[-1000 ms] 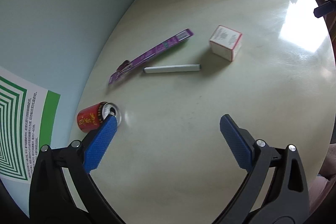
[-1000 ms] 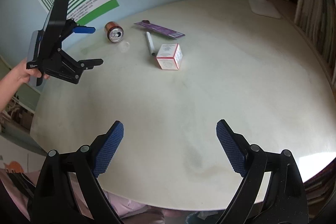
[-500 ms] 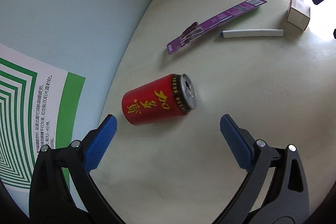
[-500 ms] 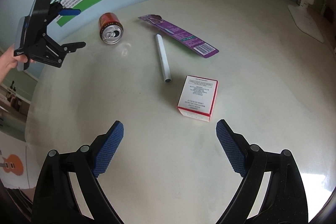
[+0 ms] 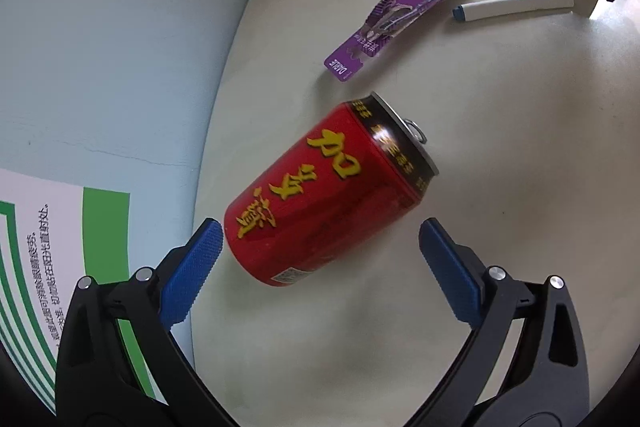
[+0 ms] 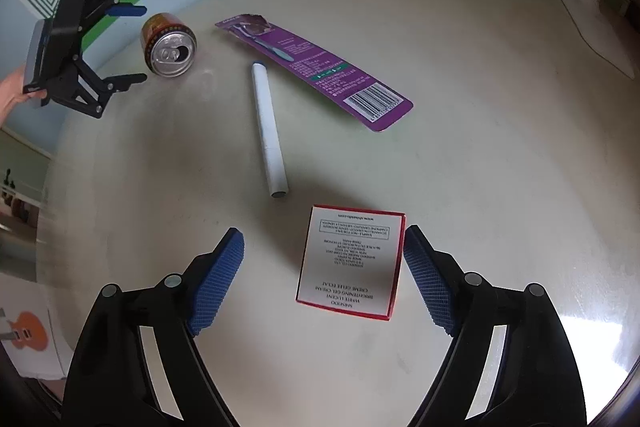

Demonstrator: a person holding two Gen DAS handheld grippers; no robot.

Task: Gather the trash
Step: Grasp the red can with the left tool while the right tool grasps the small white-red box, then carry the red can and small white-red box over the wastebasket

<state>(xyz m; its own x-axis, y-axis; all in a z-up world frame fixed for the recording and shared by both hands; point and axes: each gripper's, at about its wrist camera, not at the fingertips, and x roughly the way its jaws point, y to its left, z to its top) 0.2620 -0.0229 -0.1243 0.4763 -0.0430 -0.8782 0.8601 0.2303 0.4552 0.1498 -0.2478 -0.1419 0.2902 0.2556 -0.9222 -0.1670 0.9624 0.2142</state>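
Observation:
A red drink can [image 5: 324, 195] lies on its side on the round pale table [image 5: 500, 155]. My left gripper [image 5: 320, 259] is open, its fingertips either side of the can's base, not touching. The can [image 6: 168, 45] and left gripper [image 6: 132, 43] also show in the right wrist view. A white box with red edges [image 6: 352, 263] lies between the fingers of my open right gripper [image 6: 324, 255], close to the right finger. A white tube [image 6: 269, 131] and a purple toothbrush pack [image 6: 316, 71] lie between the can and the box.
A blue wall with a green-striped poster [image 5: 28, 267] runs close behind the can. A white lamp base [image 6: 596, 27] stands at the table's far right. The table edge [image 6: 52, 187] curves along the left.
Both grippers have moved forward. The left one has closed in on the can, which now sits between its tips. The right one has reached the box.

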